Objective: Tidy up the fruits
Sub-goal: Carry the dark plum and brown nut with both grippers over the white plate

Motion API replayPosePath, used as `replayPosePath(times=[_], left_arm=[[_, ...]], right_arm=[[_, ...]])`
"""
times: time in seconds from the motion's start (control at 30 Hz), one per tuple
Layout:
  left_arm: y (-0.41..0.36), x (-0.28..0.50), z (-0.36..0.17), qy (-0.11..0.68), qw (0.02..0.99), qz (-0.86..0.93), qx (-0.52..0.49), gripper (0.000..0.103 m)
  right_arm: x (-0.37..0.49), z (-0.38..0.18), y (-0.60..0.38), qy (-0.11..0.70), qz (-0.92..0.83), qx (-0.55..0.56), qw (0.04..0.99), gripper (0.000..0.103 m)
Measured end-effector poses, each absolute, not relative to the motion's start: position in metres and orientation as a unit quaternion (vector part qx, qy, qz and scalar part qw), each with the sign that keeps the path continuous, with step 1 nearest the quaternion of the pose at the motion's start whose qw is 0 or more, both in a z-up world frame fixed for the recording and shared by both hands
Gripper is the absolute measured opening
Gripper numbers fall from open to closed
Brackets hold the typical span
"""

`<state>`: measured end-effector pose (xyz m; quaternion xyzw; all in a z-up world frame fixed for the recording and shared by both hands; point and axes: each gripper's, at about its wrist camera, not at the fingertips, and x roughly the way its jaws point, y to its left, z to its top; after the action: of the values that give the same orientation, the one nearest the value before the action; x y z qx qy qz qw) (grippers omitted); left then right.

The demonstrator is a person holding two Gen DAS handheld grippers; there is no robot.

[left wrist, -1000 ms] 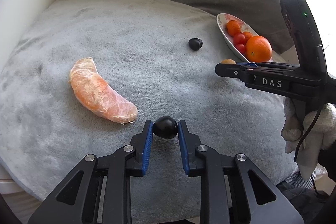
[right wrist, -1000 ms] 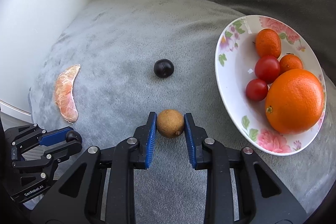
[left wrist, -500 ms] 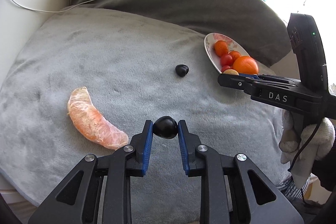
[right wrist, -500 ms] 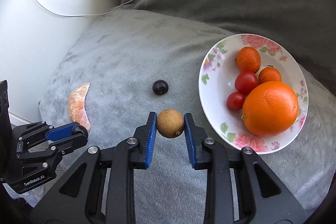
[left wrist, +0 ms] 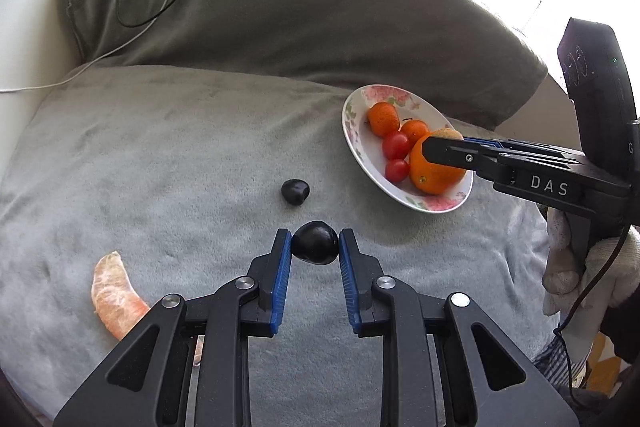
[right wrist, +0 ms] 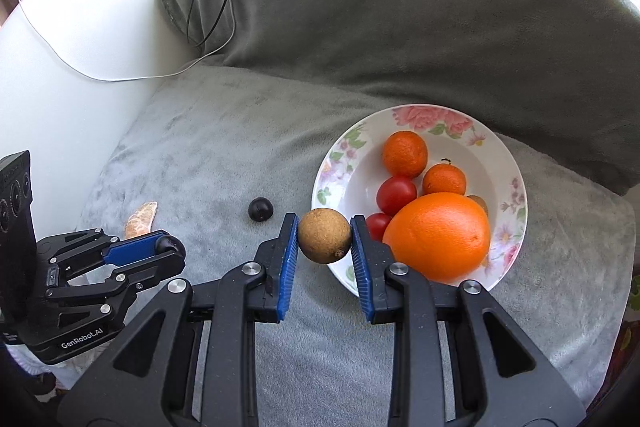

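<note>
Pads of the left gripper [left wrist: 315, 245] clamped a dark plum [left wrist: 315, 242] above the grey cushion [left wrist: 160, 155]. The right gripper [right wrist: 325, 237] pinched a brown fruit [right wrist: 324, 235] at the near left rim of the plate [right wrist: 516, 187], which held an orange [right wrist: 438, 235], tangerines and tomatoes. A second plum [left wrist: 295, 191] and a peeled segment [left wrist: 114, 295] lay on the cushion, left of the plate.

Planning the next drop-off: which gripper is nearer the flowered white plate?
Right. The right gripper, shut on a round brown fruit, is at the flowered white plate rim; the left gripper, shut on a dark round fruit, hangs further off over the grey cushion.
</note>
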<state>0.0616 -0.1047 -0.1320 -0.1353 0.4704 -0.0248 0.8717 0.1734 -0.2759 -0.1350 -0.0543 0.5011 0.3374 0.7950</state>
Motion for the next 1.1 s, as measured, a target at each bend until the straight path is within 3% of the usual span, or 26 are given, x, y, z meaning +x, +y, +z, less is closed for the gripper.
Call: replayPosePath(times=[0.6, 1.1], left_arm=[[-0.149, 0.133, -0.13, 0.47, 0.876, -0.073, -0.078, 0.022], [-0.162, 0.163, -0.138, 0.482, 0.866, -0.091, -0.101, 0.022]], right_arm=[[0.239, -0.135, -0.322, 0.497, 0.276, -0.022, 0.822, 0.027], [0.259, -0.152, -0.327, 0.513, 0.265, -0.025, 0.816, 0.027]])
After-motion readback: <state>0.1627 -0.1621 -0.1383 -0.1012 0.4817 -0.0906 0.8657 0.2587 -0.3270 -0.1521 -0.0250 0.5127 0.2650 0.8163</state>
